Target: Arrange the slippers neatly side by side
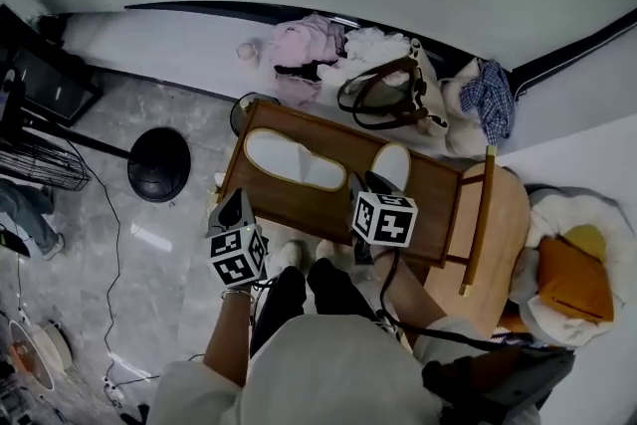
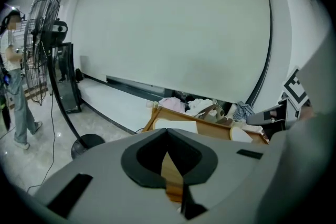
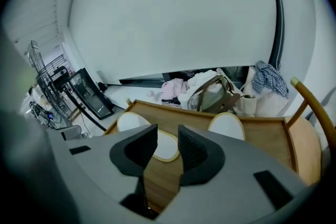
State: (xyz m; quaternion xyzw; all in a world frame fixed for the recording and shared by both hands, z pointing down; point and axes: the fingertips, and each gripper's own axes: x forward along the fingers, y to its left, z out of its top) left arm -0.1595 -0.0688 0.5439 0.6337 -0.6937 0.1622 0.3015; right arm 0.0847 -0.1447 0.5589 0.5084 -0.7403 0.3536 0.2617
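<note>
Both slippers are on the table (image 1: 299, 206), well apart. The left slipper (image 1: 294, 159) lies crosswise, and the right slipper (image 1: 394, 164) is just beside the right gripper (image 3: 167, 139), whose jaws are spread with nothing in them. The left gripper (image 2: 168, 134) is pinched closed on nothing, by the table's near left corner.

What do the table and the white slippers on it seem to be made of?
Table: apparently wood, warm brown with a slight sheen and a raised rim. Slippers: probably soft fabric or foam, matt white with a thin tan edge; texture too small to tell.
</note>
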